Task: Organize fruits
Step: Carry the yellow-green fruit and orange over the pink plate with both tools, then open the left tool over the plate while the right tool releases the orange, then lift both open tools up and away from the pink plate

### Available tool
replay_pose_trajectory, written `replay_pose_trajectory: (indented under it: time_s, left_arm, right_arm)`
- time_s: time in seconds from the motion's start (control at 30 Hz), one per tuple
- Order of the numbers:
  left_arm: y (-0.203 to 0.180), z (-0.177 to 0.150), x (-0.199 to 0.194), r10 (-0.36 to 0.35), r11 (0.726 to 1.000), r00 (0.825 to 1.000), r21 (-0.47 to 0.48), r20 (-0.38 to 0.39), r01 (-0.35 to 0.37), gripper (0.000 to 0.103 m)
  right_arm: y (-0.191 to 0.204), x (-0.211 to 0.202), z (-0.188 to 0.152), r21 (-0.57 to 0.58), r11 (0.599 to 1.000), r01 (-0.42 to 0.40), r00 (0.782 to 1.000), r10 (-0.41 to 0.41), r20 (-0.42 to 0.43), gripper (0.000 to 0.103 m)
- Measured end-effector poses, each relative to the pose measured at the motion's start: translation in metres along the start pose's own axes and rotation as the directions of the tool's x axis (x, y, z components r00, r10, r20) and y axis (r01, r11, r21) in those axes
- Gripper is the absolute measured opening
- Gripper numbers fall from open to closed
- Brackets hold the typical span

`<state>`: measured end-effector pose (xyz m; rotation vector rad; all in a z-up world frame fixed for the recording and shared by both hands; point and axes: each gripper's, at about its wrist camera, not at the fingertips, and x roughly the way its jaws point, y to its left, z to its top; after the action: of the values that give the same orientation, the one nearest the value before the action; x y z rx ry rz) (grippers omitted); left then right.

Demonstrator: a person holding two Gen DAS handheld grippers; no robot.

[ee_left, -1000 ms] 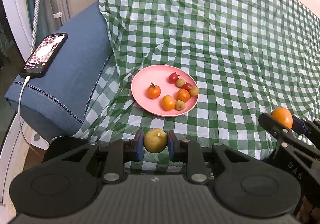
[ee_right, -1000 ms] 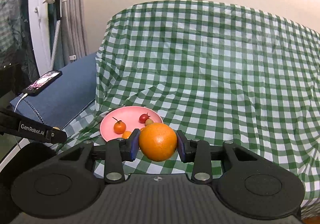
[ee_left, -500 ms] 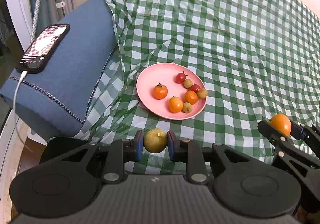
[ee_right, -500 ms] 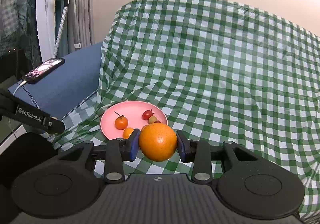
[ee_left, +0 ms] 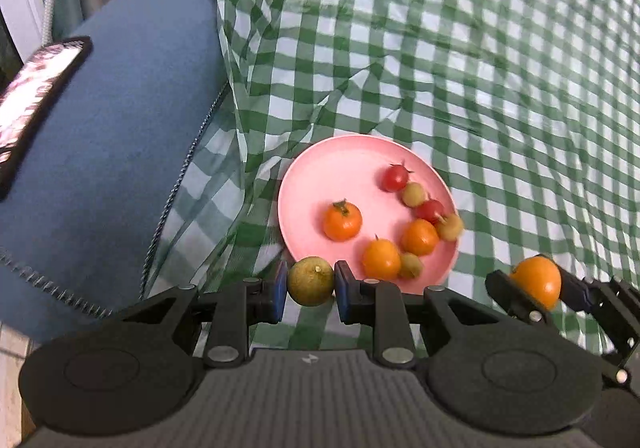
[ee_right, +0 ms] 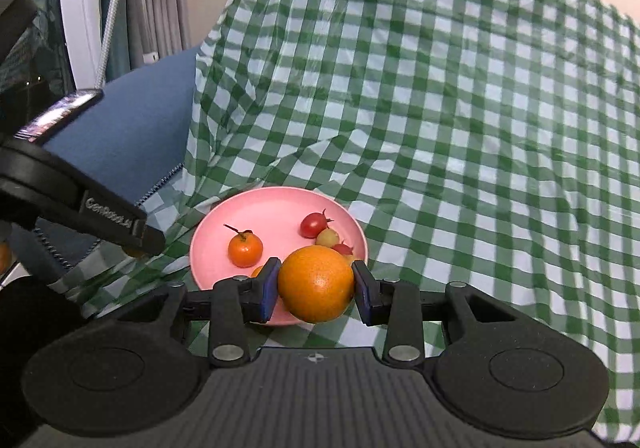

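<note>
Left tool (ee_left: 310, 290): my blue pads are clamped tight on a small yellow-green citrus (ee_left: 311, 286), round, dull and pitted, hanging just at the near rim of the plate.
Right tool (ee_right: 316, 290): narrowly parted and gripping a larger orange (ee_right: 316, 289), glossy, dimpled skin, held over the plate's near edge in this view; from the left view it sits to the right of the plate.
Plate (ee_left: 344, 163): pink, smooth, shallow and round, lying on the cloth, with the far left part bare.
Fruit on plate: three small orange fruits (ee_left: 342, 220) with stems, two red cherry tomatoes (ee_left: 394, 177) and some pale green round ones, bunched toward the right and near side.
Cloth (ee_left: 480, 67): thin green-and-white check, shiny and creased, draped over a soft, uneven surface.
Far left: blue cushion (ee_left: 120, 119) with a phone (ee_left: 36, 87) on it.
Risk, roll: I judge round fruit set on a low rim could roll off onto the sloping cloth.
Risk, knock: dropping my orange into the crowded side could scatter the small ones.
Risk, collision: my two tools are close and could bump at the plate.
</note>
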<state>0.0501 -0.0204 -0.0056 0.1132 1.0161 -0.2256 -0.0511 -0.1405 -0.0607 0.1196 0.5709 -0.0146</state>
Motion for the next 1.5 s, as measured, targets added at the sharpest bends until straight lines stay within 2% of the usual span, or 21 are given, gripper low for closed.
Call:
replay_pose_trajectory:
  time_s: [0.37,0.77,0.8,0.83,0.87,0.93,1.0,1.27,1.5]
  left_arm:
    - [0.005,0.039,0.062,0.009,1.000,0.999,0.002,-0.051,-0.009,0.027]
    - [0.002,0.047,0.092,0.003,0.999,0.997,0.036,-0.072,-0.001,0.028]
    - [0.003,0.047,0.091,-0.006,0.999,0.998,0.037,-0.066,0.009,0.029]
    - [0.004,0.047,0.090,-0.014,0.999,0.998,0.034,-0.060,0.016,0.047]
    - [0.005,0.048,0.088,-0.008,1.000,0.999,0.024,-0.052,0.009,0.068]
    - [0.009,0.049,0.083,0.025,1.000,1.000,-0.010,-0.017,-0.025,0.102]
    - [0.013,0.047,0.074,0.028,0.999,0.999,-0.031,0.027,-0.027,0.103]
    - [0.012,0.021,0.048,0.002,1.000,1.000,-0.004,0.000,-0.002,0.103]
    - [0.004,-0.021,0.000,-0.022,0.999,0.999,0.044,0.035,0.021,0.103]
  right_arm:
    - [-0.004,0.077,0.013,0.020,1.000,-0.010,0.996,0.012,-0.086,0.040]
    - [-0.002,0.115,0.026,0.015,1.000,-0.028,0.994,0.029,-0.105,0.040]
    - [-0.003,0.116,0.027,0.019,0.999,-0.040,0.994,0.042,-0.104,0.040]
    - [-0.004,0.116,0.028,0.027,0.998,-0.049,0.994,0.051,-0.098,0.044]
    - [-0.005,0.116,0.029,0.033,0.998,-0.047,0.994,0.050,-0.096,0.048]
    - [-0.009,0.114,0.032,0.053,0.998,-0.034,0.996,0.038,-0.084,0.077]
    - [-0.014,0.107,0.032,0.077,0.997,-0.031,0.997,0.036,-0.063,0.083]
    - [-0.013,0.062,0.014,0.094,0.996,-0.011,0.996,0.020,-0.092,0.090]
    - [0.007,0.009,-0.003,0.063,0.998,0.005,0.997,0.000,-0.079,0.097]
